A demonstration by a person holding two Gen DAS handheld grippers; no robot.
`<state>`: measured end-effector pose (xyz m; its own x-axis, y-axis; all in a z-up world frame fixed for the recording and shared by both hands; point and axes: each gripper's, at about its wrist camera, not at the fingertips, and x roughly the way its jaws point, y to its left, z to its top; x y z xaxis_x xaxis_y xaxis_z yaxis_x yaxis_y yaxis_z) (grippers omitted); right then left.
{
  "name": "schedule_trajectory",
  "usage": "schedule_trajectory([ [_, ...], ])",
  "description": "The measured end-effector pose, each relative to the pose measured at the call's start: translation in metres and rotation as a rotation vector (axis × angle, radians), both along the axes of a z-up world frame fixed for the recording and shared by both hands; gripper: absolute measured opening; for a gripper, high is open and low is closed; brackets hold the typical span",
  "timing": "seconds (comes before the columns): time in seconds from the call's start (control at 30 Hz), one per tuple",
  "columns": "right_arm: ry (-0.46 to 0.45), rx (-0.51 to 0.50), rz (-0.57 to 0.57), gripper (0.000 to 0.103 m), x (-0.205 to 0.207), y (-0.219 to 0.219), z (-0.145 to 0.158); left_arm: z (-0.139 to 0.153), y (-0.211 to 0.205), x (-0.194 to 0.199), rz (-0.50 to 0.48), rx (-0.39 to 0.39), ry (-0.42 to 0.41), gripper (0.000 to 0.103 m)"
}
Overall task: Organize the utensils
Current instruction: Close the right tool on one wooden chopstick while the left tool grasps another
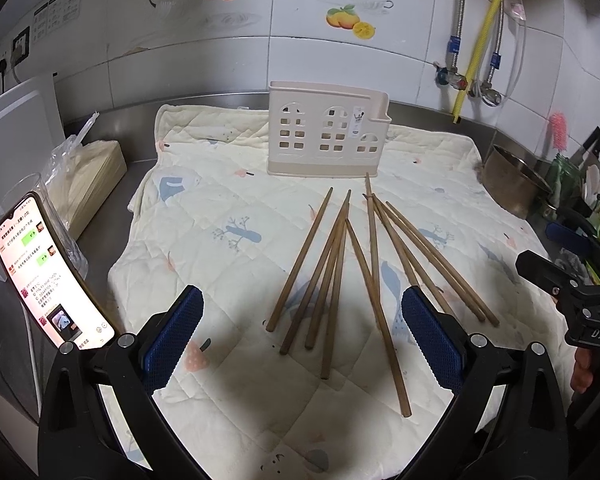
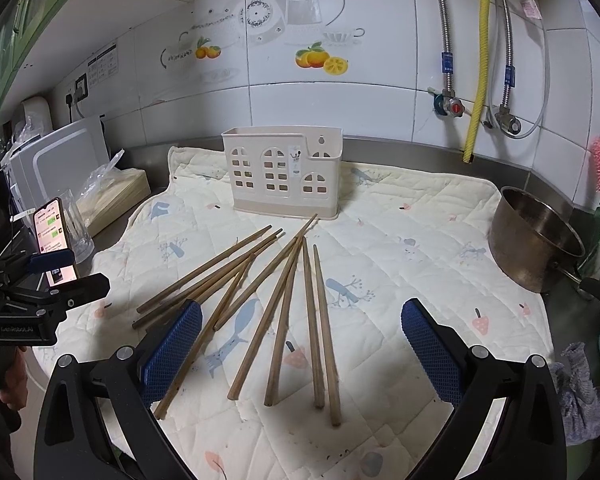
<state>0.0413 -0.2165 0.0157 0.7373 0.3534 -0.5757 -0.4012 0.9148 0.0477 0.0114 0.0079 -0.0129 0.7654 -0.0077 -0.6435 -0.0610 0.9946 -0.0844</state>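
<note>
Left wrist view, left gripper (image 1: 302, 334) wide open above chopsticks (image 1: 332, 276), right gripper (image 2: 302, 344) likewise

Both views: indoor light, moderately bright, cool cast. Quilted cloth (image 1: 228, 200) evenly lit; soft dark shadows fall on it beneath the fingers (image 1: 176, 332), near edge. Phone screen (image 1: 48, 272) glows, slightly overexposed, left. Strong fisheye bending of the wall tiles (image 2: 332, 96); black vignette at corners. Centre sharp, edges softer
</note>
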Motion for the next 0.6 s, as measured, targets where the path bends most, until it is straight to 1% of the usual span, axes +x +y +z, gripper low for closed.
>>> schedule_trajectory([
  [0.3,0.017,0.002,-0.001,0.097,0.005,0.001,-0.008,-0.005,0.006,0.004,0.01,-0.005,0.006,0.098],
  [0.6,0.052,-0.008,-0.017,0.096,0.014,-0.001,-0.023,-0.013,0.027,0.007,0.043,-0.015,0.012,0.097],
])
